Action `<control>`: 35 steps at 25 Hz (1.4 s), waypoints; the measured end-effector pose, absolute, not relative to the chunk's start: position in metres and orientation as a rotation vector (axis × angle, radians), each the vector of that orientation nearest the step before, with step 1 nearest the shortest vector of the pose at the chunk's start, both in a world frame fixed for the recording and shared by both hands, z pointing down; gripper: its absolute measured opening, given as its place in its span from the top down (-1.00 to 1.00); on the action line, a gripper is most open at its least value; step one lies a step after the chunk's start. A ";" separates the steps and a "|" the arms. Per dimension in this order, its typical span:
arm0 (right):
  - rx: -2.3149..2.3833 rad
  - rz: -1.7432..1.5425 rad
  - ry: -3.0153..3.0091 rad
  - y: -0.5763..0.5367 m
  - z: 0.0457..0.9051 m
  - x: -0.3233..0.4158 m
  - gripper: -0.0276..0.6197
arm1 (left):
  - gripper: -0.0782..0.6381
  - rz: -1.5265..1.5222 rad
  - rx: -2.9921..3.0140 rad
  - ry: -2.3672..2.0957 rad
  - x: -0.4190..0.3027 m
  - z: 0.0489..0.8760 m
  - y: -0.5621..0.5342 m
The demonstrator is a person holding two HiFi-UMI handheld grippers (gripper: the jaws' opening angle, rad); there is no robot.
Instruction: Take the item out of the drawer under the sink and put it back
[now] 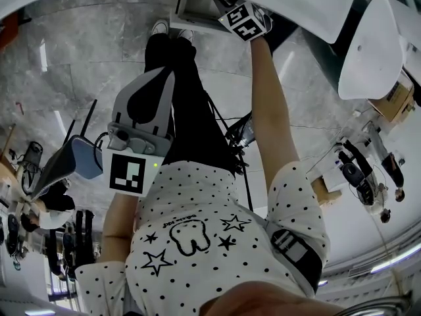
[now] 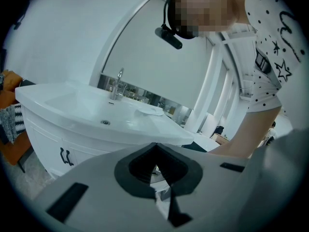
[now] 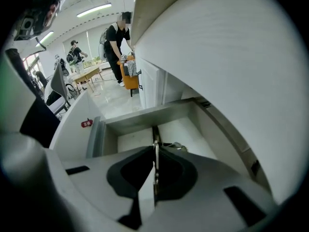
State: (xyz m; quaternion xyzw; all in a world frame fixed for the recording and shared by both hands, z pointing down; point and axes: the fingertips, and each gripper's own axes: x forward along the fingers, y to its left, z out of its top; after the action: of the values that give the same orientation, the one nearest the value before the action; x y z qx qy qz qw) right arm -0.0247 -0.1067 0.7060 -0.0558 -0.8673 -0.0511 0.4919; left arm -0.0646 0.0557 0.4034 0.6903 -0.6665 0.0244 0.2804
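The right gripper [image 3: 155,151] reaches steeply down into the open white drawer [image 3: 145,116] under the white ceramic sink [image 2: 87,111]. Its claw is closed, jaw against jaw. A thin bright line runs along the seam, and I cannot tell whether that is a jaw edge or something pinched. The item, a small object with a pale lump and a thin dark strand [image 3: 175,146], lies on the drawer floor just beyond the jaw tips and slightly right of them. The jaws hide part of it. The main risk, as I judge it, is going lower with the claw closed. The tips would then push the small thing toward the far wall or into a corner instead of straddling it. The curved white cabinet front close on the right also leaves little room to swing. The item's long axis seems to run across the drawer, left to right, with the dark strand pointing left toward the jaws. The left gripper [image 2: 155,149] waits near the sink, closed and empty.
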 end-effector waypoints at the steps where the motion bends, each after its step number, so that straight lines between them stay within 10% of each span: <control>1: -0.128 -0.140 -2.101 -0.109 0.705 -0.025 0.85 | 0.79 0.068 1.851 -1.785 -0.065 0.402 0.055; 15: -0.111 -0.245 -2.042 -0.112 0.705 -0.019 0.43 | 0.79 0.075 1.870 -1.773 -0.068 0.399 0.047; 21: 0.003 -0.183 -2.122 -0.125 0.681 -0.015 0.78 | 0.79 0.075 1.888 -1.765 -0.066 0.397 0.049; 35: 0.050 -0.289 -2.051 -0.138 0.673 0.010 0.63 | 0.79 0.071 1.925 -1.741 -0.058 0.397 0.043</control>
State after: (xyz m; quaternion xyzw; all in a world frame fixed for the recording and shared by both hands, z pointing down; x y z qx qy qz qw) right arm 0.0096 -0.1381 0.6733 0.0209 -0.8517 -0.1199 0.5096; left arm -0.0576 0.0435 0.3975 0.7139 -0.6459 0.0264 0.2692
